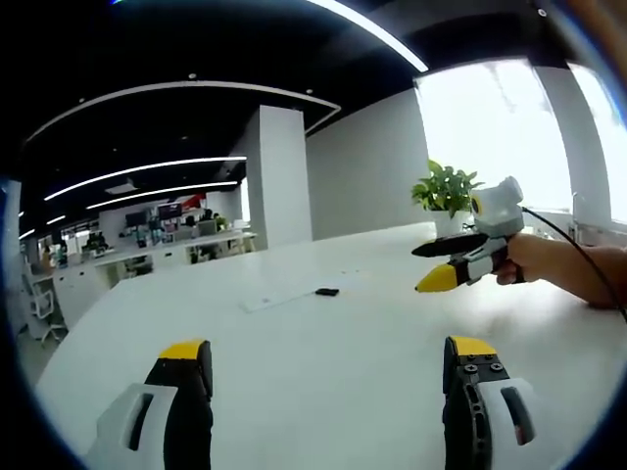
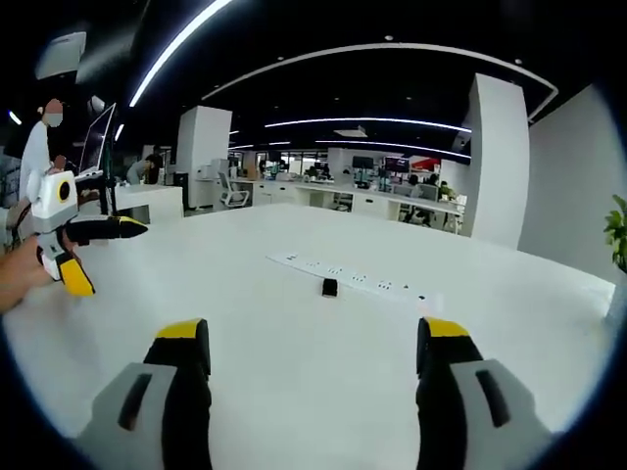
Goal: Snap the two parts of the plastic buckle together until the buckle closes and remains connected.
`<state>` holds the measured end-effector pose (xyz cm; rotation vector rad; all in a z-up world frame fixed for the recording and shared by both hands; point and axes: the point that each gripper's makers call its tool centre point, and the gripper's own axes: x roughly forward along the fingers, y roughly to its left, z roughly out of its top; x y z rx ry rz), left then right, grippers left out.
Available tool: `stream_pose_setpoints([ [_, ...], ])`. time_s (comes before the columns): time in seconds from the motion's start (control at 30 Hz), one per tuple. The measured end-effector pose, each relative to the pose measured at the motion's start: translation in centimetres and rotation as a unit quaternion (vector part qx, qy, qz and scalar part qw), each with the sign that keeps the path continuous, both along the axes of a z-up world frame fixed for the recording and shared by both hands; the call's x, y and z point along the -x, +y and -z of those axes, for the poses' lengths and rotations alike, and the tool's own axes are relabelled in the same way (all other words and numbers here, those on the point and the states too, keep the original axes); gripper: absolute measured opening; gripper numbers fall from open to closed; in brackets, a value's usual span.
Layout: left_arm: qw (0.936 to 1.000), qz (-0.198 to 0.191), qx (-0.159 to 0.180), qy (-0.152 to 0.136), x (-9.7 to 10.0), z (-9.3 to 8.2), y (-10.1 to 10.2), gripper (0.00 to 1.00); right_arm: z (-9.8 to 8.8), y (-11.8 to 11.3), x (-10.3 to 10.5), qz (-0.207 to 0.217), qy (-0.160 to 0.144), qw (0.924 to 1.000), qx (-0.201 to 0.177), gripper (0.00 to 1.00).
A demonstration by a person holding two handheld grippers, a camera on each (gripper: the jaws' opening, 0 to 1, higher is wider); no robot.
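In the left gripper view, the left gripper (image 1: 328, 377) is being held low over the white table (image 1: 294, 333), its two yellow-tipped jaws spread wide apart with nothing between them. Ahead of those jaws, well out on the tabletop, a small dark buckle (image 1: 327, 292) is lying flat just beside a pale power strip (image 1: 294, 292); whether its two parts are joined cannot be told at this size. Further right, the right gripper (image 1: 449, 262) is being carried above the table by a hand (image 1: 549, 264), its jaws parted and empty, with a potted plant (image 1: 446, 191) standing behind it near the bright window (image 1: 509, 137).

In the right gripper view, the left gripper (image 2: 103, 257) is being gripped at the far left edge by a hand (image 2: 20, 274), jaws apart, nothing held. A person in white (image 2: 37, 147) is standing behind it. Toward the middle, the buckle (image 2: 330, 287) is resting against the near edge of the power strip (image 2: 353, 274). At the bottom, the right gripper (image 2: 313, 357) is being held wide open and empty over the table (image 2: 294, 392).
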<state>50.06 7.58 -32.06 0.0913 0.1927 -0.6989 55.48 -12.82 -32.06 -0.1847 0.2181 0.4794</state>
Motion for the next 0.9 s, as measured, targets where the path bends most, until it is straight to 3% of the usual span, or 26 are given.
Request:
stream_pose_setpoints([
  [0.67, 0.9999, -0.014, -0.005, 0.002, -0.6, -0.1, 1.1, 0.99, -0.4, -0.4, 2.3, 0.001, -0.004, 1.0000, 0.000, 0.86],
  [0.9, 0.9995, -0.030, -0.003, 0.011, -1.4, 0.7, 1.9, 0.99, -0.5, -0.5, 3.1, -0.001, -0.006, 1.0000, 0.000, 0.86],
])
